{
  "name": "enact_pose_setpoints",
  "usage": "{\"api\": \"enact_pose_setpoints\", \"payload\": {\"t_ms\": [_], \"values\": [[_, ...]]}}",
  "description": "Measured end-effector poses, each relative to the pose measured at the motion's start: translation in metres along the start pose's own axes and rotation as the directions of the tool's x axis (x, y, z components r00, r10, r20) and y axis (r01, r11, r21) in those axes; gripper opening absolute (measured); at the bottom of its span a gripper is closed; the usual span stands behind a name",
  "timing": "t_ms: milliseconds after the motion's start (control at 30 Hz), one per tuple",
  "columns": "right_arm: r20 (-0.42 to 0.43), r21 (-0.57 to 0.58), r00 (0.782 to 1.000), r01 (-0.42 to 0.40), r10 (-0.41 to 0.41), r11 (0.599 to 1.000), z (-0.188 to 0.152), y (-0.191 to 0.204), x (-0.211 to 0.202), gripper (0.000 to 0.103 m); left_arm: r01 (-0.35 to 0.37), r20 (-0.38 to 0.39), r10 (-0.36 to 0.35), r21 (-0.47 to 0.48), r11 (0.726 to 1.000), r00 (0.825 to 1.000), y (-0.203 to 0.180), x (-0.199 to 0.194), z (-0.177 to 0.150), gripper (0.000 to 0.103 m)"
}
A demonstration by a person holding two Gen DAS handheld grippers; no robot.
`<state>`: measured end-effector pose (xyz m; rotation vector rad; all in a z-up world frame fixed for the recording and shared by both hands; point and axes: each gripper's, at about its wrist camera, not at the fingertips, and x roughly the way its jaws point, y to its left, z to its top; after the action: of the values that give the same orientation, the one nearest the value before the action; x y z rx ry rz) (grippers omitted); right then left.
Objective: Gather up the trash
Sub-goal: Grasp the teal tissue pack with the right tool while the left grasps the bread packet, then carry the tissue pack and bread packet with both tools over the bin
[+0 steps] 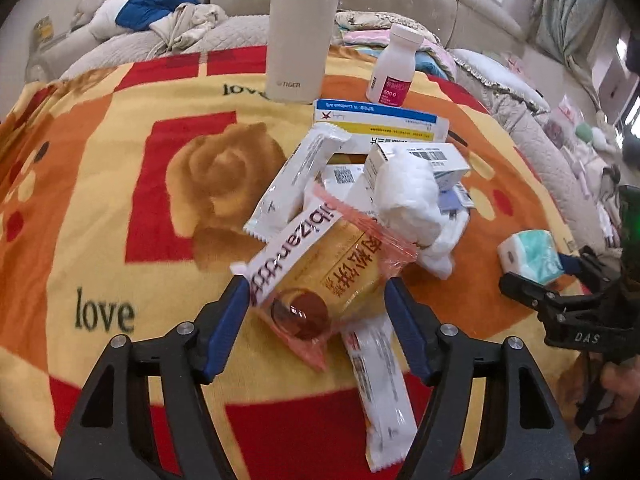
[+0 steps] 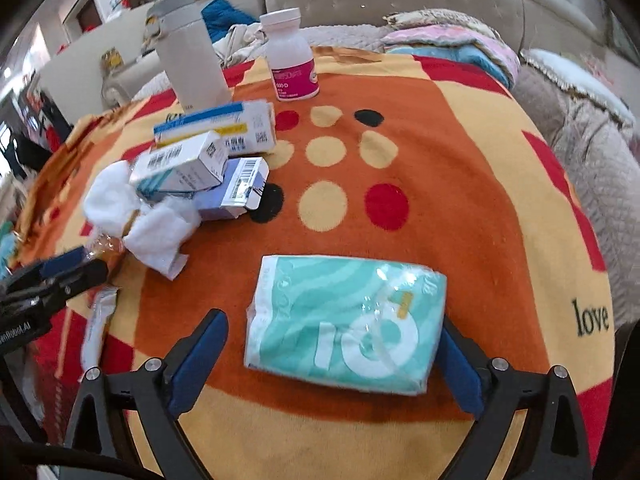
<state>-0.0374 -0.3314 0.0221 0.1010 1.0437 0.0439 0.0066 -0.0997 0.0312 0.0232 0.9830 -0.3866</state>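
**Both tools standing wide over the trash pile**

The left tool (image 1: 316, 300) is standing wide, its blue pads flanking a clear orange-tinted snack wrapper (image 1: 332, 276) without pressing on it. A white sachet with dark lettering (image 1: 294, 250) is lying across the wrapper's top, at about 11 o'clock from it, and another white sachet (image 1: 380, 392) is lying below it at 5 o'clock. A third white sachet (image 1: 296, 180) is leaning at 12 o'clock, beside a crumpled white tissue (image 1: 416, 204) at 2 o'clock and a stack of medicine boxes (image 1: 384, 124).

The right tool (image 2: 334, 354) is also standing wide, its pads sitting on either side of a teal tissue pack (image 2: 346, 322), not gripping it. The pack is lying flat on the patterned blanket (image 2: 460, 168). At 10 o'clock from the pack, the medicine boxes and tissue are clustering; a cream thermos (image 2: 188, 52) and a white pill bottle (image 2: 292, 56) are standing upright at 11 and 12 o'clock.
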Motion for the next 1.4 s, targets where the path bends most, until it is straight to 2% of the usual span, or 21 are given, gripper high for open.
{"api": "enact_pose_setpoints", "payload": {"t_ms": [200,233,267,300,333,400,500,733,967,1400], "values": [[0.014,-0.078,0.999,0.043,-0.042,0.996,0.001,0.005,0.006,0.098,-0.053,0.001,0.053,0.047,0.997,0.999,-0.006,0.010,0.008,0.071],[0.027,-0.090,0.999,0.043,-0.041,0.995,-0.001,0.006,0.005,0.095,-0.059,0.005,0.059,0.050,0.997,0.998,-0.005,0.010,0.007,0.069],[0.041,-0.100,0.998,0.048,-0.044,0.994,-0.003,0.005,0.004,0.090,-0.063,0.013,0.062,0.052,0.997,0.998,-0.005,0.007,0.005,0.060],[0.054,-0.107,0.997,0.059,-0.053,0.993,-0.005,0.005,0.001,0.078,-0.050,0.016,0.049,0.051,0.997,0.999,-0.004,0.004,0.004,0.056],[0.066,-0.109,0.997,0.055,-0.048,0.993,-0.007,0.002,-0.004,0.076,-0.037,0.013,0.037,0.044,0.998,0.999,-0.003,0.001,0.003,0.052],[0.063,-0.089,0.998,0.011,-0.005,0.996,-0.008,-0.005,-0.012,0.075,-0.014,0.008,0.014,0.021,1.000,1.000,0.000,-0.008,0.000,0.049],[0.087,-0.087,0.996,0.010,-0.002,0.996,-0.012,-0.013,-0.025,0.074,-0.028,0.021,0.027,0.023,0.999,0.999,-0.002,-0.021,-0.007,0.048],[0.145,-0.026,0.984,-0.099,0.102,0.995,-0.026,-0.025,-0.065,0.074,-0.004,0.085,0.003,0.019,1.000,0.996,-0.012,-0.070,-0.020,0.048],[0.185,-0.024,0.977,-0.108,0.111,0.994,-0.038,-0.030,-0.091,0.074,0.009,0.134,-0.021,0.088,0.996,0.991,-0.056,-0.097,-0.027,0.048],[0.220,0.011,0.975,-0.031,0.028,0.999,-0.063,-0.069,-0.124,0.074,0.078,0.124,-0.103,0.192,0.978,0.987,-0.147,-0.084,-0.027,0.048]]}}
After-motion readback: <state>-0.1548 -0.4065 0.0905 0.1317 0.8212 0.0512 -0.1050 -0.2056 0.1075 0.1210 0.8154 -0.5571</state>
